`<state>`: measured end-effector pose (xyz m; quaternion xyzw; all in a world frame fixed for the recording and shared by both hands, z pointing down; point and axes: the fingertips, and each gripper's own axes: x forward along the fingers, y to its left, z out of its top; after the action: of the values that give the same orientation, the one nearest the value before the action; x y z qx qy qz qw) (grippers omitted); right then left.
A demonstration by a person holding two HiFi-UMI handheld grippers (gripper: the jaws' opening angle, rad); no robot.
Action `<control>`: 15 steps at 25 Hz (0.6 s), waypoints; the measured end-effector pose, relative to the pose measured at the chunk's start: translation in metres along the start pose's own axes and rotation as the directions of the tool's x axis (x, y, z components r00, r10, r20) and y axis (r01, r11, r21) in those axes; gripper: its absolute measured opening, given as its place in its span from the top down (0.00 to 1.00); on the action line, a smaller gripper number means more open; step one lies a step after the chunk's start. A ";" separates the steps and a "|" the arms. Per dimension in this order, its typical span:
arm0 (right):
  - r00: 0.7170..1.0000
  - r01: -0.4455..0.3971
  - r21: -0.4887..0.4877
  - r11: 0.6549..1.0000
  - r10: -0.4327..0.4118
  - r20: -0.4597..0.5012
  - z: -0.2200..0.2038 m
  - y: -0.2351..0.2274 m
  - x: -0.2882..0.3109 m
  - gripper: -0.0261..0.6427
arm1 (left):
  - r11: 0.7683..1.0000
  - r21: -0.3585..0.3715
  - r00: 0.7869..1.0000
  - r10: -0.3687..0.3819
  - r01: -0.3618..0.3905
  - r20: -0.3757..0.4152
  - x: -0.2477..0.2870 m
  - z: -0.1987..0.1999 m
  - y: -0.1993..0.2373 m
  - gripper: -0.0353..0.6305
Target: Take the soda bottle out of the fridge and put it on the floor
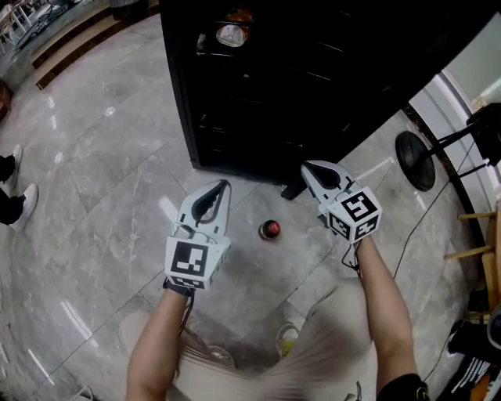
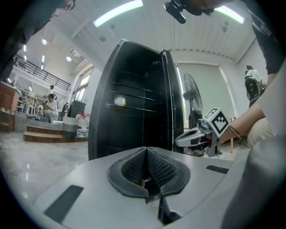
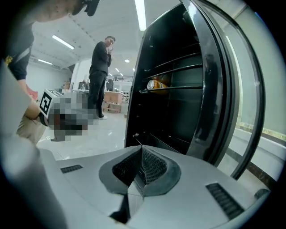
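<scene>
Soda bottle (image 1: 269,229) — red cap up — stands on the floor (image 1: 117,180) before the fridge (image 1: 313,70), between left gripper (image 1: 221,188) and right gripper (image 1: 311,169), both pinched together, empty. Probably smooth, light, tippable — grasp mid-body.

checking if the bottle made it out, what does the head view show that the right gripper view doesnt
Only the head view: the soda bottle, red cap up, standing on the floor between the left claw and right claw, and a fan.
Only the right gripper view: a person in black standing beyond, and ceiling lights.
Both: the open black fridge with an orange item on a shelf.
</scene>
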<state>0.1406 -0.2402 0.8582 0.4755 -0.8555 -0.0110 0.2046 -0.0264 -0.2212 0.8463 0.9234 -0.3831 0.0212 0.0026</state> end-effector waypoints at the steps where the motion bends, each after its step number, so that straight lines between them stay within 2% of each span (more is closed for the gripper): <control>1: 1.000 -0.002 -0.001 1.000 0.002 -0.002 -0.001 0.001 0.001 0.97 | 1.000 0.003 1.000 -0.001 0.001 -0.002 0.000 -0.001 0.000 0.92; 15: 0.999 -0.030 -0.058 0.998 0.029 -0.016 0.004 0.015 -0.001 0.97 | 1.000 0.003 1.000 -0.027 0.027 0.007 0.003 0.002 -0.012 0.92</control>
<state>0.1277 -0.2322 0.8576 0.4565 -0.8603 -0.0294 0.2248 -0.0152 -0.2149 0.8444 0.9286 -0.3705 0.0185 0.0002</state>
